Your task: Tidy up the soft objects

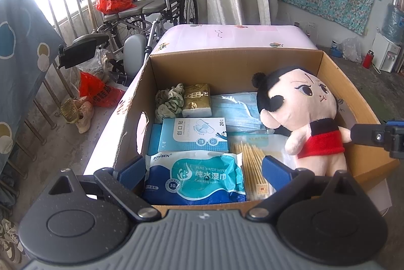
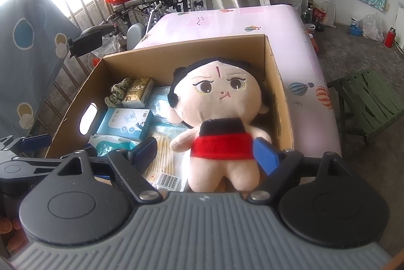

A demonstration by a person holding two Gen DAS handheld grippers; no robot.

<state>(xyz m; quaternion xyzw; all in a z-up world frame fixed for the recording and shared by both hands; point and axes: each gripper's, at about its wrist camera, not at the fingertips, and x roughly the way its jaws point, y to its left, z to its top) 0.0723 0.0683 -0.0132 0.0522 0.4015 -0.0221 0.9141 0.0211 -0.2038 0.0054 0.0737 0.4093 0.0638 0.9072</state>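
Right claw [image 2: 205, 156], wide open and empty, is nearer the doll [image 2: 222, 118], which lies at 12 o'clock, long axis toward it.

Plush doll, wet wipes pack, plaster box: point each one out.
plush doll [image 2: 222, 103], right wrist view, on its face.
wet wipes pack [image 1: 197, 176], left wrist view, on the front label.
plaster box [image 1: 193, 134], left wrist view, on its top face.

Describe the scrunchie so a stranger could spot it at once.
Look in the open cardboard box on the pink table. In its far left corner lies the scrunchie, beside a gold tissue pack. It alone is crumpled greenish fabric; its neighbours are smooth packets.
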